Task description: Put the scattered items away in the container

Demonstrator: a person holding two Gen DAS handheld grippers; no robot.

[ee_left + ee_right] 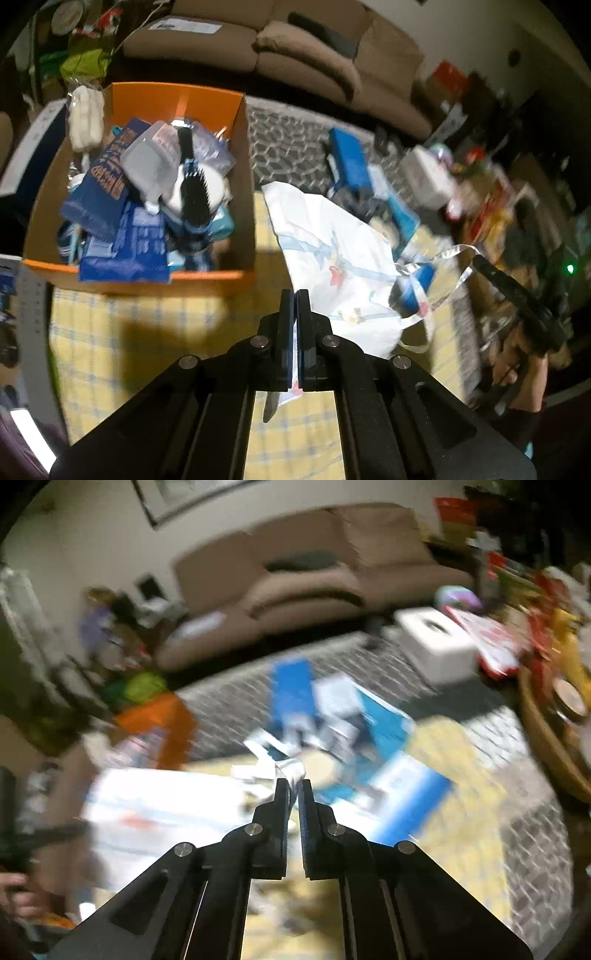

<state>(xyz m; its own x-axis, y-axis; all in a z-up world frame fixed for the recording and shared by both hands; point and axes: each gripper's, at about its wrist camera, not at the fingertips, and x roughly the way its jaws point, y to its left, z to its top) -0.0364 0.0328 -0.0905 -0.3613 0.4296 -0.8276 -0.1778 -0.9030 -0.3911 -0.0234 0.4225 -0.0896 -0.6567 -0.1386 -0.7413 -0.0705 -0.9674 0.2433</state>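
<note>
**White bag held at both ends above a checked cloth**

Beneath both pairs of tongs a yellow checked cloth (122, 343) is spread, and beyond it a grey rug (291, 147) with a pale lattice pattern is seen. Further ahead a beige sofa (295, 48) stands against a light wall. Right of the tongs, the floor is crowded with a white box (436, 646) and red and yellow packets too blurred to be named.

Ahead and left of the left gripper (294, 295) an orange cardboard box (240, 162) sits partly on the cloth. It is piled with blue packets, a clear plastic tub (147, 162) and a black hairbrush (194, 184) lying on top. A pack of white rolls (85, 118) leans over its far left rim.

A white bag (332, 251), printed with pale blue lines and small red marks, is stretched from the left gripper's fingertips out to the right. Its fabric is clamped between the left gripper's 2 closed fingers, and a sliver of it shows in the narrow slot between them. Its silvery handles (443, 258) trail toward the right gripper (293, 784), whose fingers are pinched on a bunched strip of that same bag. The right wrist view is heavily motion-blurred.

Ahead of the right gripper, blue and white packets (295, 690) lie scattered on the rug and cloth, outside the box.
</note>
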